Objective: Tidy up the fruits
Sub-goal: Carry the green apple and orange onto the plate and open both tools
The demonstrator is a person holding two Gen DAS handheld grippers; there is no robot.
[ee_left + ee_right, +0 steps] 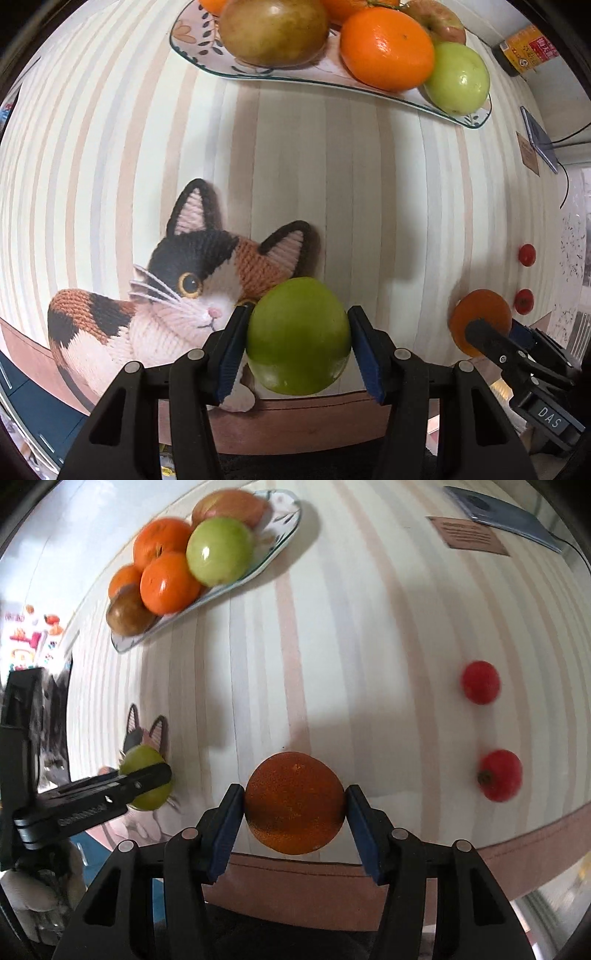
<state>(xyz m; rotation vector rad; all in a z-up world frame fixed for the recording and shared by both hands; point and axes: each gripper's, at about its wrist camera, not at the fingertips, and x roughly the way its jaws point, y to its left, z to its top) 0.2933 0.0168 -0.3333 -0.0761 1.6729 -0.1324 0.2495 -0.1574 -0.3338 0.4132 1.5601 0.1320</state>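
My left gripper [298, 341] is shut on a green apple [298, 341] near the table's front edge, above a printed cat. My right gripper [294, 805] is shut on an orange [294, 803]; it also shows in the left wrist view [480, 314] at the right. A patterned plate [192, 48] at the back holds several fruits: a brownish apple [273, 29], an orange [386, 50], a green apple [458, 77]. The plate also shows in the right wrist view [284, 528]. Two small red fruits [480, 682] [500, 775] lie on the cloth at the right.
A striped tablecloth [332, 166] with a cat picture [177, 295] covers the table. A dark bottle [524, 50], a phone [539, 138] with a cable and a brown card [467, 535] lie at the far right.
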